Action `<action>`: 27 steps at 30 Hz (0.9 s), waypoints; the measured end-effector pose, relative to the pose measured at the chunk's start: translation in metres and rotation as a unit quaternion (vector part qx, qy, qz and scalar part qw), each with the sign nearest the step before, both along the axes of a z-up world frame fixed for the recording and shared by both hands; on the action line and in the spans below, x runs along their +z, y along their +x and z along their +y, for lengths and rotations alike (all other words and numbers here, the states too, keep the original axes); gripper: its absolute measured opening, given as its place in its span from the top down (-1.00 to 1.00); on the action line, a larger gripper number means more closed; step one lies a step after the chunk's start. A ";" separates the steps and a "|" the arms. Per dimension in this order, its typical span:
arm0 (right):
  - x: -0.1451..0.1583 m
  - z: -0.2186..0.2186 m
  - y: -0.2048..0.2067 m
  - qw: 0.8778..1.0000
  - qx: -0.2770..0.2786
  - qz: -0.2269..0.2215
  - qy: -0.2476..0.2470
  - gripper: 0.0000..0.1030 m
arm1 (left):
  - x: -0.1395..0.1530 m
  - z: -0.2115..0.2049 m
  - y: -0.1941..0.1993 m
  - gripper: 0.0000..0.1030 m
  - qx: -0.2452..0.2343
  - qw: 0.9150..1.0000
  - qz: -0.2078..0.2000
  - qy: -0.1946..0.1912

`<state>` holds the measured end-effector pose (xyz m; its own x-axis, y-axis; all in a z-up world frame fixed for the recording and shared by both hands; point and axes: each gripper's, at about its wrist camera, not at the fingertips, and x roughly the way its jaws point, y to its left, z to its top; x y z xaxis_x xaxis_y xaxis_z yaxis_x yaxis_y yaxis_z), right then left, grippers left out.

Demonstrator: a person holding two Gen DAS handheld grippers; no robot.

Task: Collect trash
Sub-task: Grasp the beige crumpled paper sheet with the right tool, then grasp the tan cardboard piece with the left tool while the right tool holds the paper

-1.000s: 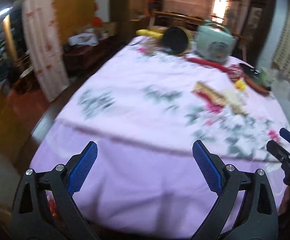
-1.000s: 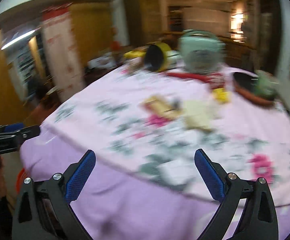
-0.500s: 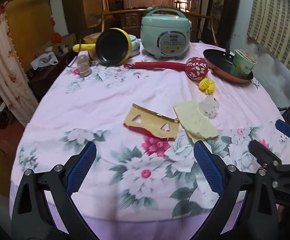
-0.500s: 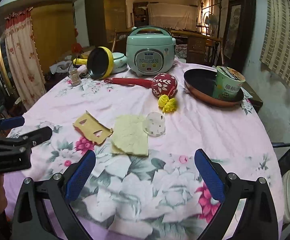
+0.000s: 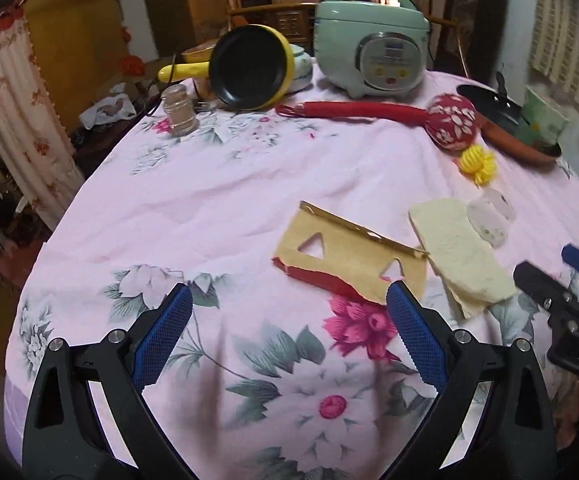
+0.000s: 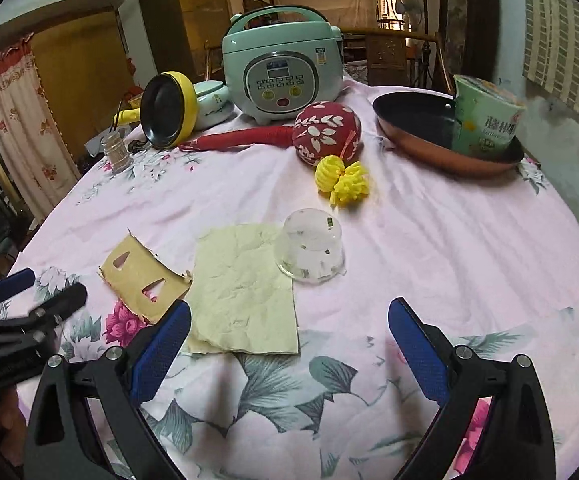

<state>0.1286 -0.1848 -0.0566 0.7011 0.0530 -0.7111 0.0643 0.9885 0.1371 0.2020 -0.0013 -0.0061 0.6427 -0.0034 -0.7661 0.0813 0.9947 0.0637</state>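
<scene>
A torn tan cardboard piece with triangular holes and a red edge lies on the pink floral tablecloth. It also shows in the right wrist view. Beside it lie a crumpled pale yellow paper and an upturned clear plastic cup. My left gripper is open and empty, just short of the cardboard. My right gripper is open and empty over the paper's near edge. Each gripper shows at the edge of the other's view.
At the back stand a mint rice cooker, a yellow pan, a small jar, a red fabric mallet, a yellow knot ornament and a copper pan holding a green noodle cup.
Both grippers have swung from the table's left edge and moved in toward the trash in the middle. Both stay open and empty.
</scene>
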 end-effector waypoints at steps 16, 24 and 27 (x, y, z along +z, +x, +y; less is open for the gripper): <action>-0.034 0.030 0.021 0.998 0.044 0.045 -0.010 -0.30 | -0.013 0.020 0.015 -0.83 0.023 0.997 0.059 -0.045; -0.015 0.025 0.006 0.999 0.032 0.016 0.008 0.91 | -0.015 0.027 0.018 -0.83 0.029 0.996 0.064 -0.053; -0.004 0.018 -0.005 0.999 0.035 0.001 0.028 0.91 | -0.015 0.028 0.018 -0.83 0.026 0.996 0.062 -0.059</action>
